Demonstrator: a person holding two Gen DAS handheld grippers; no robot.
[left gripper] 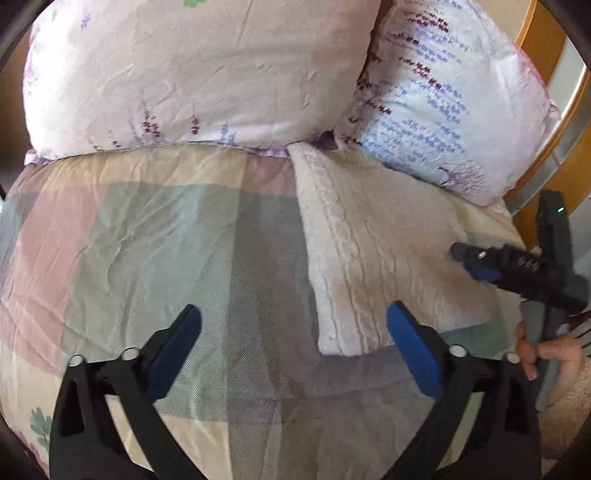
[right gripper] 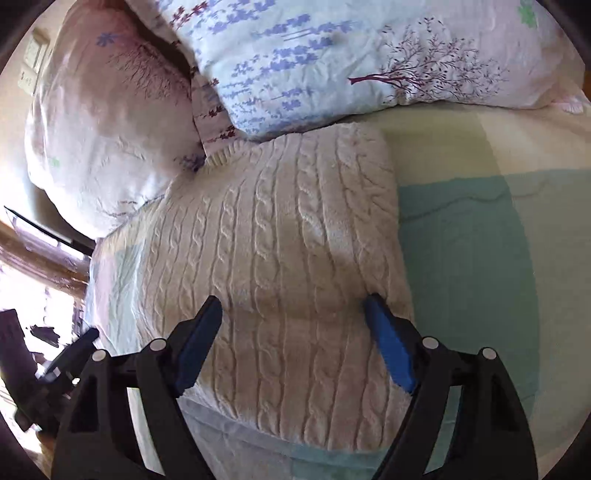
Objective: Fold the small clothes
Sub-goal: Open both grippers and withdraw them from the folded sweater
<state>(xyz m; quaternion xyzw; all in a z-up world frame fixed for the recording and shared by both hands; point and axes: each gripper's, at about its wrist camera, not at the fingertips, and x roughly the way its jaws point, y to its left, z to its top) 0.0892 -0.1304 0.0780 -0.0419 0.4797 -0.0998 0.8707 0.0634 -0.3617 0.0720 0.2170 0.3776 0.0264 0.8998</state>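
A white cable-knit sweater lies folded into a rectangle on the bed, its ribbed edge toward the pillows. It also shows in the left wrist view at the right. My right gripper is open just above the sweater's near part, holding nothing; it appears in the left wrist view over the sweater's right edge. My left gripper is open and empty above the bedspread, beside the sweater's left edge.
A pastel checked bedspread covers the bed. Two floral pillows lie at the head, touching the sweater's far end. A wooden bed frame is at the right; the bed's edge and floor are left.
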